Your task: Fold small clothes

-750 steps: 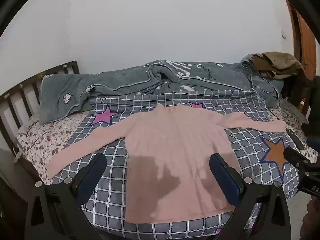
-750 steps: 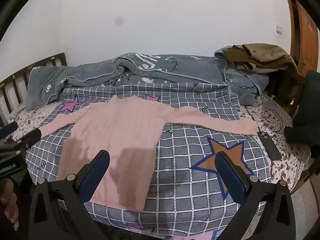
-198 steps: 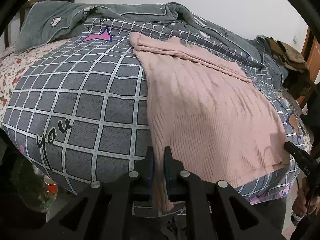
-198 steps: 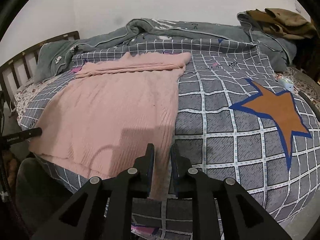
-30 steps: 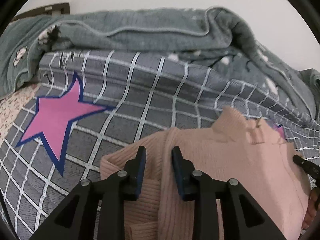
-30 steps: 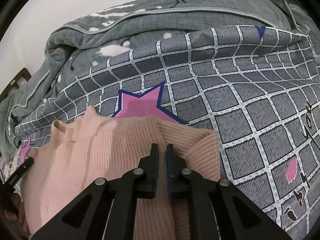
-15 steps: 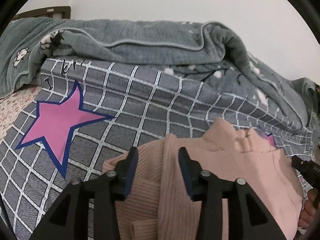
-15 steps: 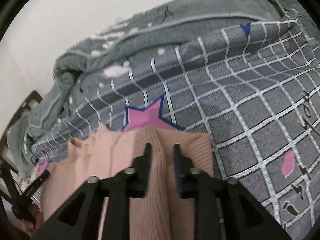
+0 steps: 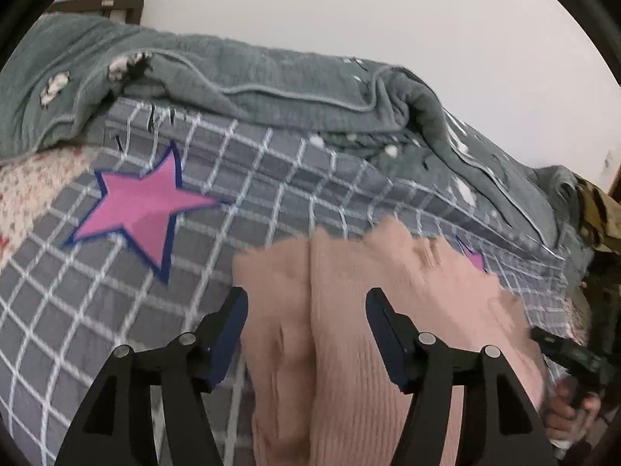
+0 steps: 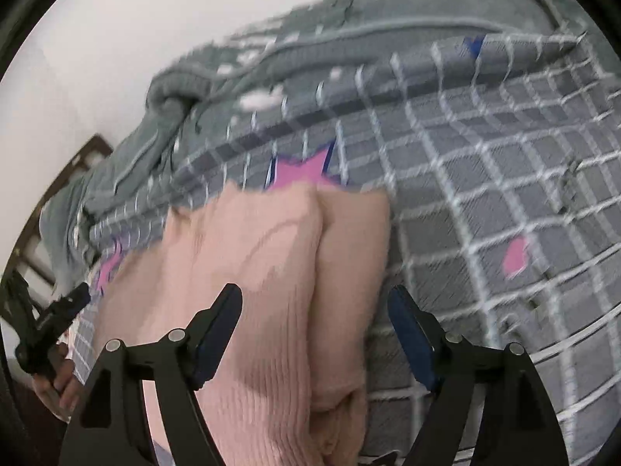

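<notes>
A: Toward the far edge of the checked bedspread (image 9: 271, 178), near the grey blanket (image 9: 240, 77), we see the folded pink sweater (image 9: 349, 310).

B: We note the left gripper (image 9: 306, 330) and right gripper (image 10: 314, 326) both opening; each straddles the sweater, pads clear of the knit, gripping nothing.

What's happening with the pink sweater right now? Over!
Left gripper and right gripper opening, nothing pinched. Pink sweater lying folded on the checked quilt. Nothing in the way.
</notes>
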